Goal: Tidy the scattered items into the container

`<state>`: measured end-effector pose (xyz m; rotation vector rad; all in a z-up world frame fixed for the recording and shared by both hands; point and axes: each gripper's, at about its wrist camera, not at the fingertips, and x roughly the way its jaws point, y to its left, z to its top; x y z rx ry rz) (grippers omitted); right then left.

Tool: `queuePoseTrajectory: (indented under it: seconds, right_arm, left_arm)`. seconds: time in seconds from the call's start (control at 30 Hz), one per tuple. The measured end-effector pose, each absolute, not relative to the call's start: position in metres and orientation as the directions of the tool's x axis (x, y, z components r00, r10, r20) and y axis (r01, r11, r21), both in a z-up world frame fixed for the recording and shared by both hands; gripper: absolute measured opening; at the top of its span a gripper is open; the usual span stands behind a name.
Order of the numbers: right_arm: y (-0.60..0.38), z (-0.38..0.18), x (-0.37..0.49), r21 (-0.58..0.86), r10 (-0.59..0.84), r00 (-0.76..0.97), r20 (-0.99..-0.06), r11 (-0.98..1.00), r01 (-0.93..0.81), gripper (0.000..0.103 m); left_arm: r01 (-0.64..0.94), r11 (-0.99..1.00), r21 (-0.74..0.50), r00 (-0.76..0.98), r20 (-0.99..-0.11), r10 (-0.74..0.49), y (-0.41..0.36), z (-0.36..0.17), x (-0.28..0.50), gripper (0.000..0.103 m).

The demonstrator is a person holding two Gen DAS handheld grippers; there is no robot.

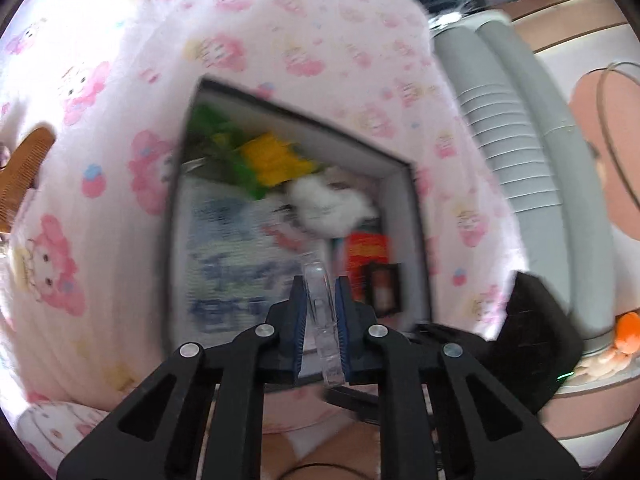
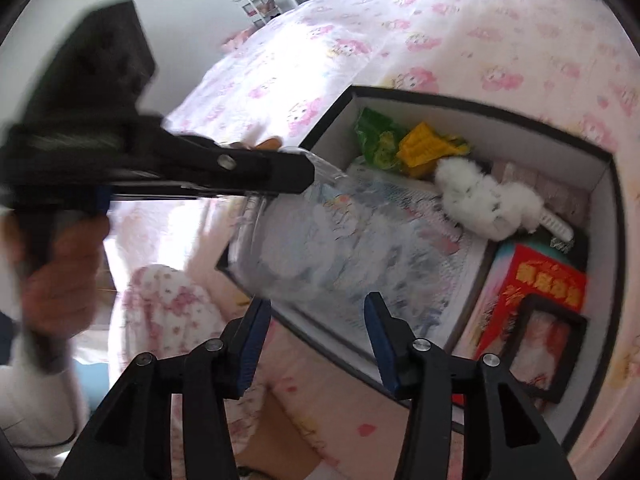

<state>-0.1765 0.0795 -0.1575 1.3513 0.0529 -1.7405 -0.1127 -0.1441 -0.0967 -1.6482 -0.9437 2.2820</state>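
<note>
A black-rimmed box (image 1: pixel 416 216) (image 2: pixel 612 208) lies open on the pink cartoon-print bed. Inside are a green and yellow packet (image 1: pixel 264 156) (image 2: pixel 424 144), a white fluffy toy (image 1: pixel 332 204) (image 2: pixel 484 200), a red box (image 1: pixel 366 252) (image 2: pixel 548 276), a small black frame (image 1: pixel 384 288) (image 2: pixel 548 348) and a blue-printed sheet (image 1: pixel 232 256). My left gripper (image 1: pixel 320 312) (image 2: pixel 308 172) is shut on a clear plastic case (image 1: pixel 322 304) (image 2: pixel 288 252) above the box's near edge. My right gripper (image 2: pixel 316 340) is open and empty, just in front of the box.
A wooden comb (image 1: pixel 20 176) lies on the bed at the far left. Grey stacked cups (image 1: pixel 508 168) and an orange item (image 1: pixel 628 332) sit to the right of the bed. A black cap (image 1: pixel 532 328) lies near the box's right corner.
</note>
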Motion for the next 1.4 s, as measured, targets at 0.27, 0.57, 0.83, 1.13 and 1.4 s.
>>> queuePoseTrajectory:
  seconds: [0.27,0.57,0.83,1.13,1.4]
  right_arm:
    - [0.113,-0.159,-0.214,0.537,-0.655,-0.05,-0.754,-0.657,0.529,0.045]
    - [0.098,-0.2,-0.249,0.354,-0.447,-0.128,-0.885,-0.826,0.438,0.044]
    - [0.072,-0.221,-0.235,0.305,-0.373,-0.038,-0.927,-0.809,0.502,0.044]
    - [0.073,-0.199,-0.2,0.28,-0.383,-0.077,-0.92,-0.783,0.556,0.044]
    - [0.067,-0.212,-0.193,0.286,-0.364,-0.05,-0.93,-0.802,0.524,0.044]
  left_arm:
    - [0.141,-0.967,-0.21,-0.241,-0.955,0.172,-0.123,-0.12,-0.136,0.035]
    - [0.149,-0.921,-0.36,-0.249,-0.915,0.318,-0.11,-0.155,-0.17,0.032]
    - [0.184,-0.931,-0.314,-0.178,-0.943,0.283,-0.101,-0.177,-0.175,0.032]
    - [0.151,-0.922,-0.357,-0.236,-0.919,0.317,-0.106,-0.157,-0.146,0.034]
    - [0.176,-0.888,-0.424,-0.231,-0.895,0.382,-0.111,-0.161,-0.138,0.034]
